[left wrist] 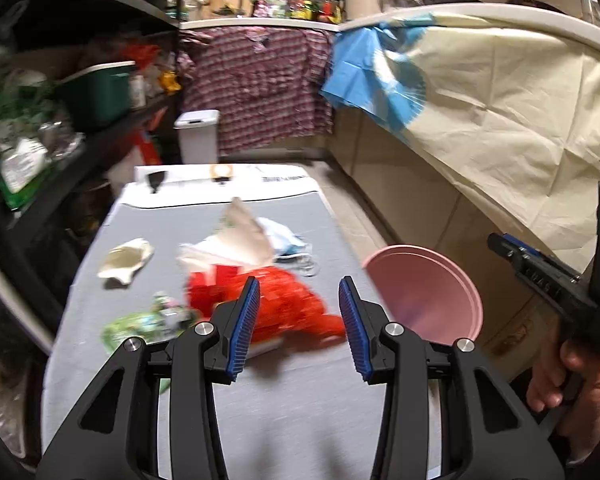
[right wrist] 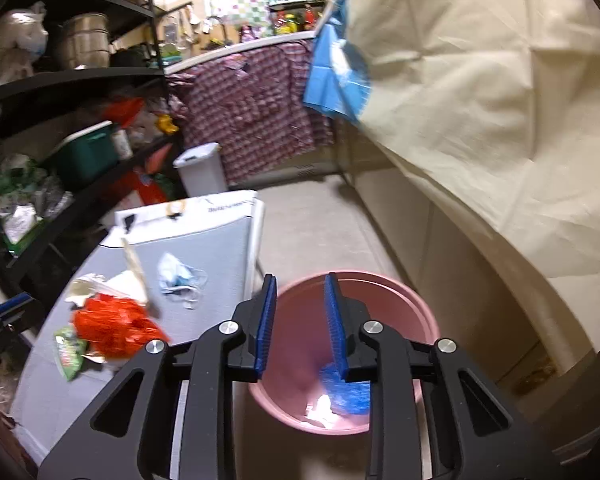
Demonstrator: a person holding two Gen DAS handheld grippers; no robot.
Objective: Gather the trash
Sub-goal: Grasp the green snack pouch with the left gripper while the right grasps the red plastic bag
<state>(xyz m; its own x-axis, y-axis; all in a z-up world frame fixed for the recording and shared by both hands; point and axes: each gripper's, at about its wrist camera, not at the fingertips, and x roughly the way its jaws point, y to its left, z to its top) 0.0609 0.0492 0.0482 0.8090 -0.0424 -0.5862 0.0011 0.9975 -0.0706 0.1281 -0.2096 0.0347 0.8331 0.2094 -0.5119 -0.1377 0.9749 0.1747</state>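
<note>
A grey table (left wrist: 284, 408) holds loose trash: a red plastic bag (left wrist: 288, 304), a beige paper piece (left wrist: 244, 236), a crumpled cream wrapper (left wrist: 126, 260), a green wrapper (left wrist: 140, 326) and a blue face mask (left wrist: 288, 240). My left gripper (left wrist: 299, 296) is open and empty, just above the red bag. A pink bucket (right wrist: 384, 300) stands on the floor right of the table, with blue (right wrist: 350, 394) and white trash (right wrist: 320, 406) inside. My right gripper (right wrist: 300, 300) is open and empty above the bucket. The red bag (right wrist: 112, 330) and mask (right wrist: 176, 276) also show there.
Black shelves (left wrist: 60, 128) crowded with goods line the left. A white lidded bin (left wrist: 198, 136) stands beyond the table. A cream cloth (left wrist: 500, 120) hangs over a counter on the right. The floor (right wrist: 316, 224) runs between table and counter.
</note>
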